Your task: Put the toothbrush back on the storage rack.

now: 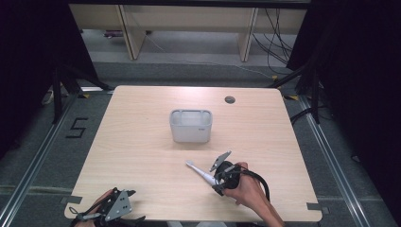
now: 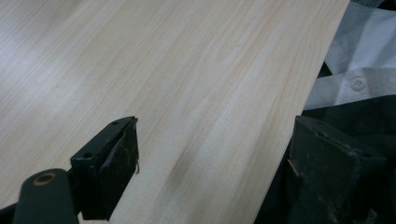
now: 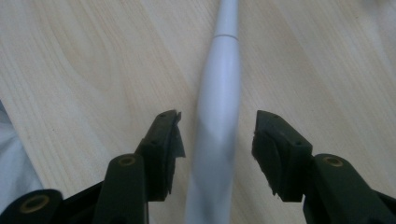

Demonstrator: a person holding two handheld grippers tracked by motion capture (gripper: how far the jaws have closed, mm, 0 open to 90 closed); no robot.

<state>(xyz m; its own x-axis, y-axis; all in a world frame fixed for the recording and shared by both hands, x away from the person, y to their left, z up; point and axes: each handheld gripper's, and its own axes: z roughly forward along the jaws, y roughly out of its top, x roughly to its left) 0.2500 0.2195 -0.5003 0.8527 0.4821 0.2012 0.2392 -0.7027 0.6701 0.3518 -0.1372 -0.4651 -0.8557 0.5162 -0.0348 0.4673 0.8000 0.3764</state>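
Observation:
A white electric toothbrush point(image 1: 200, 172) lies flat on the wooden table point(image 1: 142, 142), its head pointing up-left toward the middle. My right gripper point(image 1: 215, 180) reaches it from the lower right. In the right gripper view the handle point(image 3: 219, 93) runs between the two black jaws of the right gripper point(image 3: 217, 135), which stand open with a small gap on each side, so the pads do not touch it. My left gripper point(image 1: 111, 205) rests at the table's near left corner. Its jaws are wide open over the table edge in the left gripper view, and the left gripper point(image 2: 212, 140) holds nothing.
A pale grey rectangular bin point(image 1: 190, 112) stands upright in the middle of the table, beyond the toothbrush. A round cable hole point(image 1: 230, 100) sits near the far edge. A white shirt point(image 2: 359, 70) shows past the table's near edge.

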